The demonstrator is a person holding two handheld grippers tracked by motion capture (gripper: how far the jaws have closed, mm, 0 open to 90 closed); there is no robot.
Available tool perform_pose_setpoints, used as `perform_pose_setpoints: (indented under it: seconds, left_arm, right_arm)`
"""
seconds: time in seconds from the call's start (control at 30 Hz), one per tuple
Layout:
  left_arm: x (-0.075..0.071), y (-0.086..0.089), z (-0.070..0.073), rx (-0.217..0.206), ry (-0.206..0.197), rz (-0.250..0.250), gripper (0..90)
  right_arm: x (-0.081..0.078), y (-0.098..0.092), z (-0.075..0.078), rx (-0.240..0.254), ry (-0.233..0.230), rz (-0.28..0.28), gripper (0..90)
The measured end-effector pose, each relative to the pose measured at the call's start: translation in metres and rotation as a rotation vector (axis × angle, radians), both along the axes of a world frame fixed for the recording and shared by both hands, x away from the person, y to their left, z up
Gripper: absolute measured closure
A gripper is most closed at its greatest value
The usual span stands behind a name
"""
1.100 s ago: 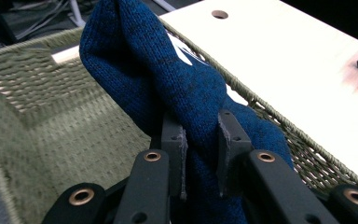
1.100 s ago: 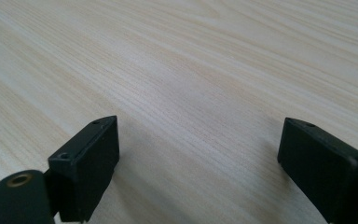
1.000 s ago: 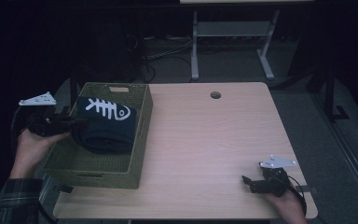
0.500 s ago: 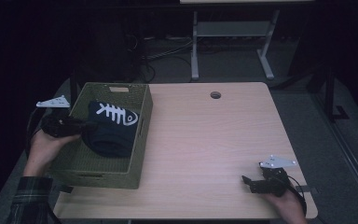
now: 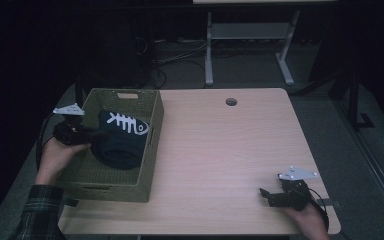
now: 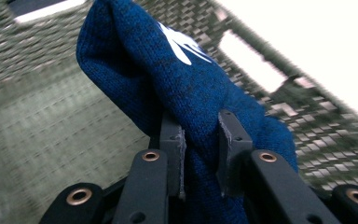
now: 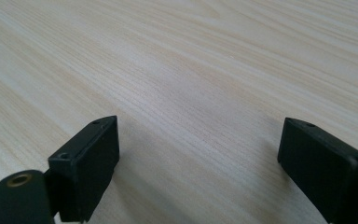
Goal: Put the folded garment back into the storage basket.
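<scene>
Sweater (image 5: pixel 120 145) – white fishbone print, no lettering – in basket (image 5: pixel 152 145).

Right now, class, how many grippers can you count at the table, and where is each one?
2. The left gripper is at the green basket, its fingers pinching the blue knit cloth. The right gripper sits open on the table, near its front right corner.

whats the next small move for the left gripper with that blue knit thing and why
Probably open the jaws and let go: the left gripper is pinching the blue knit cloth, which already sits low inside the green basket.
</scene>
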State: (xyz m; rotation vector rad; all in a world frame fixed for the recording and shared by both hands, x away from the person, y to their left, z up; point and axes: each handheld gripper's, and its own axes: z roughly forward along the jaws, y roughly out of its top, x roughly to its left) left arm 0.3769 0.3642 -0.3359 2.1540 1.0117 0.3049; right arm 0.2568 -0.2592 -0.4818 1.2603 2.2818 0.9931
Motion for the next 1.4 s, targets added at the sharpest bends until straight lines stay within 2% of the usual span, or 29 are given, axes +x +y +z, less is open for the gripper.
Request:
perform_pose_setpoints:
  seconds: [0.23,0.33,0.47,0.5,0.6,0.77,0.9,1.07,1.4]
  left_arm:
    - [0.01,0.004,-0.01,0.073,0.005,0.073,73.2]
    - [0.013,0.008,-0.014,0.075,0.001,0.113,70.8]
    - [0.014,0.012,-0.019,0.09,0.003,0.152,63.1]
    - [0.013,0.016,-0.022,0.106,-0.001,0.181,59.3]
    - [0.013,0.022,-0.025,0.113,-0.01,0.217,53.3]
    - [0.01,0.03,-0.022,0.094,-0.035,0.264,42.7]
    - [0.006,0.031,-0.016,0.052,-0.044,0.261,38.0]
    - [-0.001,0.023,-0.008,0.008,-0.07,0.254,28.9]
    - [-0.015,-0.004,0.011,-0.075,-0.12,0.217,18.0]
  right_arm:
    - [0.0,0.0,0.0,0.0,-0.001,0.0,12.2]
    - [0.0,0.0,0.0,0.0,0.0,0.0,12.2]
    - [0.0,0.0,0.0,0.0,0.0,0.0,12.3]
    - [0.0,0.0,0.0,0.0,0.0,0.0,12.3]
    - [0.0,0.0,0.0,0.0,0.0,0.0,12.2]
    - [0.0,0.0,0.0,0.0,0.0,-0.001,12.3]
    - [0.0,0.0,0.0,0.0,0.0,-0.002,12.2]
    - [0.0,0.0,0.0,0.0,0.0,-0.002,12.2]
    - [0.0,0.0,0.0,0.001,0.0,-0.001,12.2]
